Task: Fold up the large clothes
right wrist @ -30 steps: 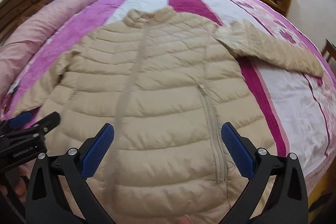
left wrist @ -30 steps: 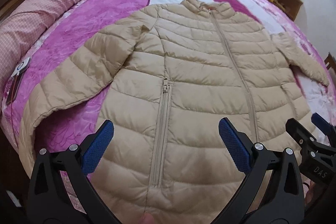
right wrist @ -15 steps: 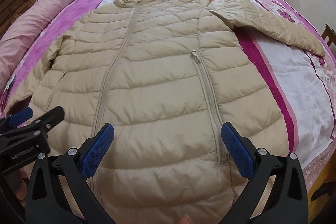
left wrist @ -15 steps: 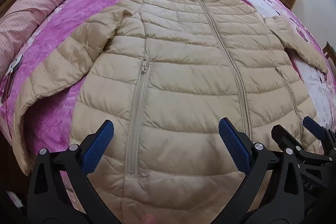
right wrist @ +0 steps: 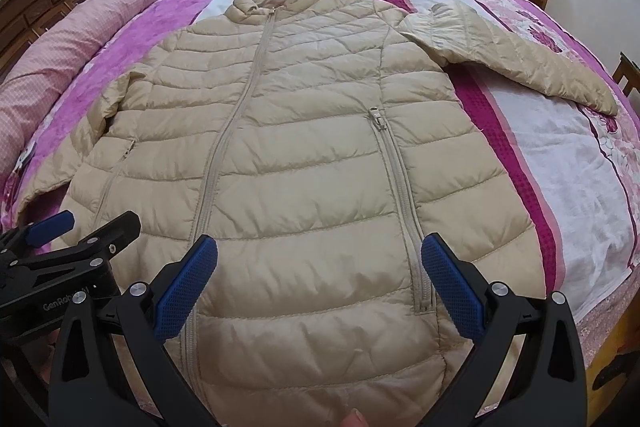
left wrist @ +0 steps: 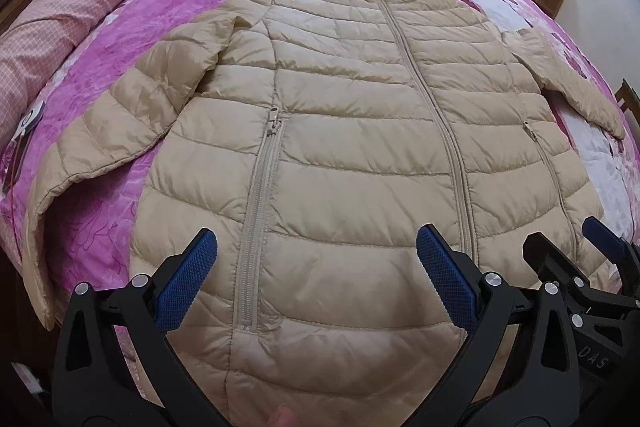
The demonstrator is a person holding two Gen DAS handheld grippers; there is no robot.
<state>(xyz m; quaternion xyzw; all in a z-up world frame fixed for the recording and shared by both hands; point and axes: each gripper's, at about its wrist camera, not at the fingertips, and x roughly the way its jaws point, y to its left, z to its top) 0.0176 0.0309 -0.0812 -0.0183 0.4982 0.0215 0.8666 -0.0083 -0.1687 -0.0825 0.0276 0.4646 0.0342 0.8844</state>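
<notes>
We hover both black, blue-padded grippers, left [left wrist: 316,275] lettered "GenRob…" and right [right wrist: 319,279] lettered "DAS", jaws apart, over the beige quilted zip-up puffer jacket [left wrist: 352,131].

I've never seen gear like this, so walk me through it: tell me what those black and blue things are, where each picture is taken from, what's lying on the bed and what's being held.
No machine here: a person holds a pair of black tongs with blue pads in each hand, and a small wide-angle camera on each pair looks forward along it.

One picture is from the left tongs. The right tongs poke in at its lower right edge. The other picture is from the right tongs, with the left ones at its lower left.

On the bed, with its pink and white cover, a beige padded jacket lies flat, front up, zipped, sleeves spread sideways. A rolled pink quilt lies along the bed's left side.

Both tongs are open above the jacket's bottom edge, holding nothing.
</notes>
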